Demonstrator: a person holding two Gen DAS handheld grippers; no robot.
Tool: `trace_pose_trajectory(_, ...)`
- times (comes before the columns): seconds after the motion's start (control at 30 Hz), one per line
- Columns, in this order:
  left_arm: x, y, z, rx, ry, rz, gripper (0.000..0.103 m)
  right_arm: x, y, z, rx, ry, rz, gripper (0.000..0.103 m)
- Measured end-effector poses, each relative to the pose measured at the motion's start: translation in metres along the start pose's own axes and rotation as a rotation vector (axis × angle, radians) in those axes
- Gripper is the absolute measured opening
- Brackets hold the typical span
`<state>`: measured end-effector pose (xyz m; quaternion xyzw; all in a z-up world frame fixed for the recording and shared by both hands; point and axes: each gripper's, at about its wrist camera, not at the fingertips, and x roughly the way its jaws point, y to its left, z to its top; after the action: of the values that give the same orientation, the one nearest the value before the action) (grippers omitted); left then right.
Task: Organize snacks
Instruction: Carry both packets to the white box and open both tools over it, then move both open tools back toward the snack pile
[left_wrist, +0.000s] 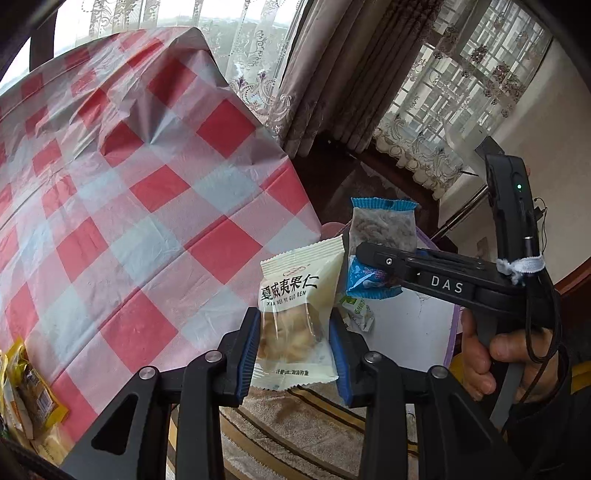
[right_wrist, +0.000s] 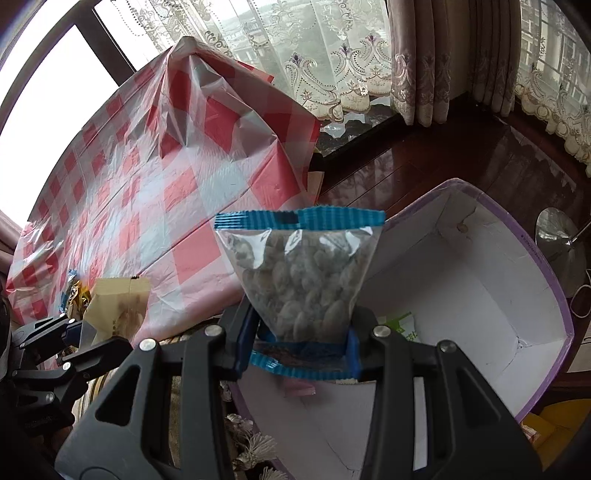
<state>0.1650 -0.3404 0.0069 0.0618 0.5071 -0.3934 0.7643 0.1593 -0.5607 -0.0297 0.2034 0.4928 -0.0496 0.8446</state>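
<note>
The left gripper (left_wrist: 295, 343) is closed on a white macadamia packet (left_wrist: 301, 295), its blue pads pressing the packet's lower half from both sides so that the packet stands upright between them. It is held off the edge of the checked tablecloth (left_wrist: 147, 206), on the side toward the purple-rimmed box (right_wrist: 480, 280).

The right gripper (right_wrist: 299, 341) is clamped on a clear packet with blue crimped ends (right_wrist: 301, 280), gripping it near its bottom seam; the packet rises upright above the fingers, pale pieces showing through the film. It hangs over the box's near edge, between the tablecloth and the box's white interior. In the left wrist view the same packet (left_wrist: 384, 225) sits in the right gripper (left_wrist: 369, 254) just beyond the macadamia packet, with the box's rim behind it.

Inside the box, a green-and-white packet (right_wrist: 404, 326) lies on the floor close to the right gripper. At the tablecloth's near edge, far from the box, yellow packets (left_wrist: 29, 391) lie together.
</note>
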Motion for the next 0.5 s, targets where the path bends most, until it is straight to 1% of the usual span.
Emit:
trace_pose_trajectory(0.2, 0.022, -0.024, 0.009, 0.048, 0.047, -0.029, 0.037, -0.002, -0.027, 0.008, 0.032, -0.026, -0.061, 0.044)
trace_pose_trajectory(0.3, 0.031, -0.031, 0.013, 0.054, 0.072, -0.053, 0.039, -0.003, -0.037, 0.012, 0.05, -0.037, -0.083, 0.045)
trace_pose_trajectory(0.4, 0.038, -0.034, 0.016, 0.05, 0.091, -0.077, 0.044, -0.002, -0.042, 0.016, 0.063, -0.04, -0.11, 0.046)
trace_pose_trajectory(0.47, 0.039, -0.032, 0.017, 0.043, 0.09, -0.076, 0.05, -0.001, -0.044, 0.017, 0.064, -0.036, -0.13, 0.046)
trace_pose_trajectory(0.5, 0.038, -0.031, 0.017, 0.037, 0.087, -0.075, 0.055, -0.001, -0.045, 0.017, 0.062, -0.032, -0.137, 0.046)
